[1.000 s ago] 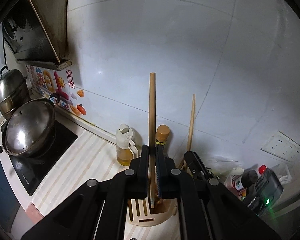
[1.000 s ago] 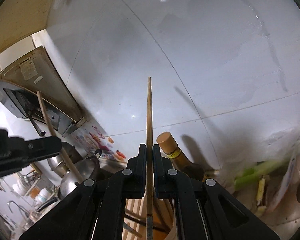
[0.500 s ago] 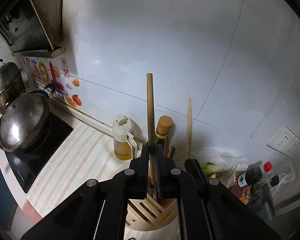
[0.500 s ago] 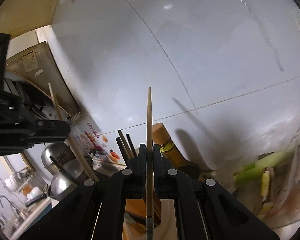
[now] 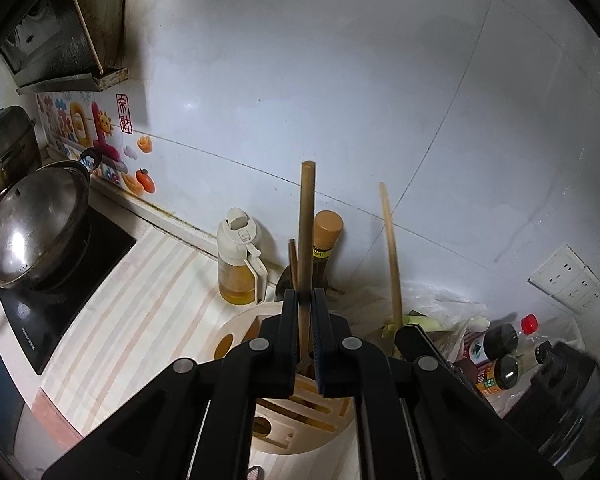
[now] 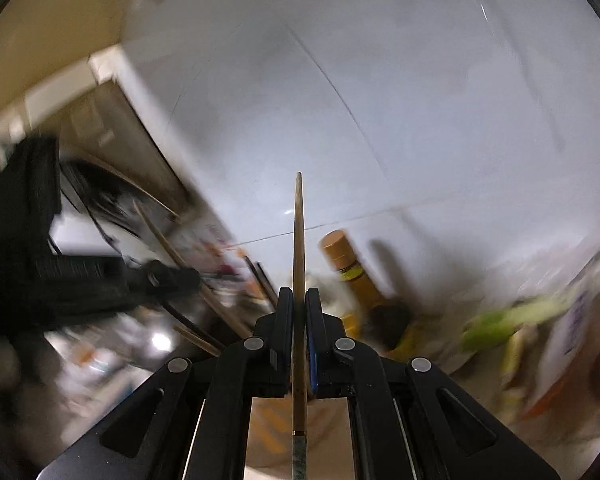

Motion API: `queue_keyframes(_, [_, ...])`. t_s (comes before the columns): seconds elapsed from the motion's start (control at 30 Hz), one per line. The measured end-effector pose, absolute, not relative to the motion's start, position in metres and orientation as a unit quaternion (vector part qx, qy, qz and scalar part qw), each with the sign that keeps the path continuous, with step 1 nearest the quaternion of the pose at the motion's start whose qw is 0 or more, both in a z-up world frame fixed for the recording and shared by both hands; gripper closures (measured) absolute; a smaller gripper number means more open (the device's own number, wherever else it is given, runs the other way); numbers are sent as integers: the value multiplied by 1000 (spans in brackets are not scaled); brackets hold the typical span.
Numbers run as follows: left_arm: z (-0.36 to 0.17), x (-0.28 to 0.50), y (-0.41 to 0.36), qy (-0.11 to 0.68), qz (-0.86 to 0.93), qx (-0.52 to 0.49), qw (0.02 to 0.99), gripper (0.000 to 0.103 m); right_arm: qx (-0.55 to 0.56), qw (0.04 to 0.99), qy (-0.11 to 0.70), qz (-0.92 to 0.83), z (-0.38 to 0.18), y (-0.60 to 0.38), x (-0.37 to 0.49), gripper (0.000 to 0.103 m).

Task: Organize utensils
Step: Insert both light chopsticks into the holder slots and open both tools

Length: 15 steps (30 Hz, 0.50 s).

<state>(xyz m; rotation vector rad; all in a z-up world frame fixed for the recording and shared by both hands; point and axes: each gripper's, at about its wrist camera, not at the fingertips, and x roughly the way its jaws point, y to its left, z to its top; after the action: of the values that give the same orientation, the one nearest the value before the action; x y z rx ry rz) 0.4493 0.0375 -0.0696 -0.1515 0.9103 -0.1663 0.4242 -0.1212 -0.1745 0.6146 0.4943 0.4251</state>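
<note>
1. Right wrist view is blurred; right tongs grip one chopstick.
2. Left tongs clench one wooden handle above the utensil holder, lower end hidden.

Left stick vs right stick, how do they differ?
The left stick is thick with a blunt, flat tip; the right stick is thin and tapers to a point. The left stick is plain wood all along, while the right stick has a dark speckled end behind the jaws. The left stick's lower end is over the holder; where the right stick's lower end sits isn't visible. Both are wooden, upright, clamped in a gripper.
</note>
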Motion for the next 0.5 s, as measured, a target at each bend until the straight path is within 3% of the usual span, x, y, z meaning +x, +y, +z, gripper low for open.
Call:
queue_keyframes(0.3, [-83,458,36,455,-97,-88,881,99,326,886,263,200,-169,-139,399,97])
queue_keyframes(0.5, [-84,460,33,459,-99,-83,879,99,330,902,221,170,-164,-137,412,97])
